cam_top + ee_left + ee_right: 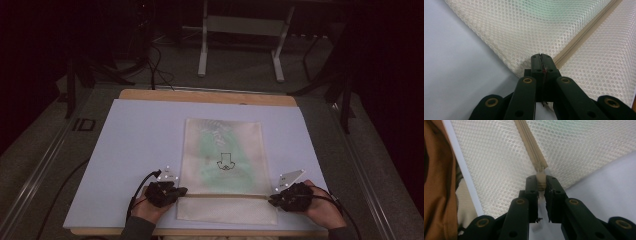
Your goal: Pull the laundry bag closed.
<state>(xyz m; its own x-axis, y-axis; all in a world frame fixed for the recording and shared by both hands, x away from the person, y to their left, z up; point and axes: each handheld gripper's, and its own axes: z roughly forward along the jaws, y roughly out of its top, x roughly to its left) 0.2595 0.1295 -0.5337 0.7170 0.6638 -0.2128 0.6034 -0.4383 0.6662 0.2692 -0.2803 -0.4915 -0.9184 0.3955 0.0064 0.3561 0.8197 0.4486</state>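
A cream mesh bag [222,150] with something green and a small black drawing inside lies flat on the pale mat. Its beige zipper [225,195] runs across the near end. My left gripper [184,190] is at the zipper's left end. In the left gripper view the jaws [541,56] are shut on the bag's corner edge, beside the zipper [584,35]. My right gripper [271,200] is at the zipper's right end. In the right gripper view it [541,178] pinches the cream zipper pull [540,183] at the end of the zipper [530,145].
The bag rests on a lavender mat [135,145] over a wooden table [200,95]. A metal stand [240,30] and dark cables sit on the floor beyond. The person's hands come in at the near edge. The brown table edge [434,182] shows left of the right gripper.
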